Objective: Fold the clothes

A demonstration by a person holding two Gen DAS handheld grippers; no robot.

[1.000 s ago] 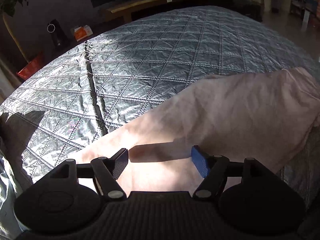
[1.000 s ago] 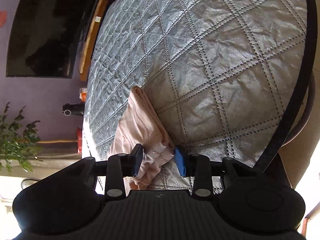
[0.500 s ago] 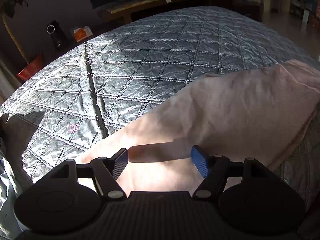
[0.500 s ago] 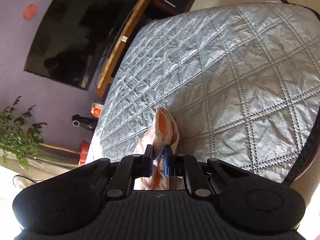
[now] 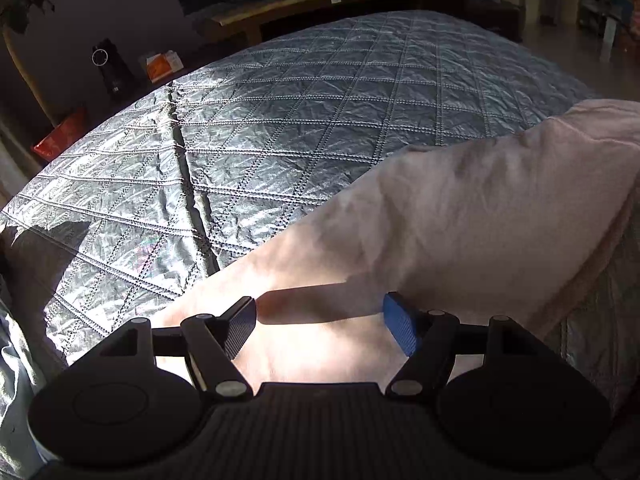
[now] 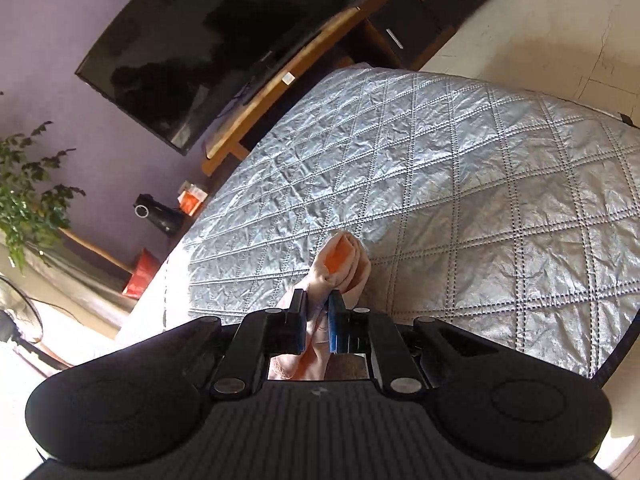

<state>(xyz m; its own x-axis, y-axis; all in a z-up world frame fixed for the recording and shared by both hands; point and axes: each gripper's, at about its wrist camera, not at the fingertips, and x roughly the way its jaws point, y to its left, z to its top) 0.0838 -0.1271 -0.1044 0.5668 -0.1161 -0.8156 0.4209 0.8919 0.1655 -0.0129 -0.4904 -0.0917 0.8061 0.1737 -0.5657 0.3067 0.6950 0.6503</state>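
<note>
A pale pink garment (image 5: 460, 216) lies across the grey quilted bedspread (image 5: 300, 120), stretching from under my left gripper up to the right, where its far end is lifted. My left gripper (image 5: 320, 320) is open and hovers just over the garment's near end, one finger on each side of a sunlit patch. My right gripper (image 6: 318, 316) is shut on a bunched end of the pink garment (image 6: 342, 256) and holds it raised above the bedspread (image 6: 460, 200).
A dark TV (image 6: 216, 40) hangs on the purple wall above a wooden bench (image 6: 276, 96). A black speaker (image 5: 110, 68), an orange box (image 5: 162, 64) and a red bag (image 5: 60, 136) sit on the floor beyond the bed. A plant (image 6: 28, 200) stands at the left.
My right gripper closed on the garment's end and lifted it up from the bedspread. The garment's far end rose in the left wrist view. My left gripper stayed open in place.
</note>
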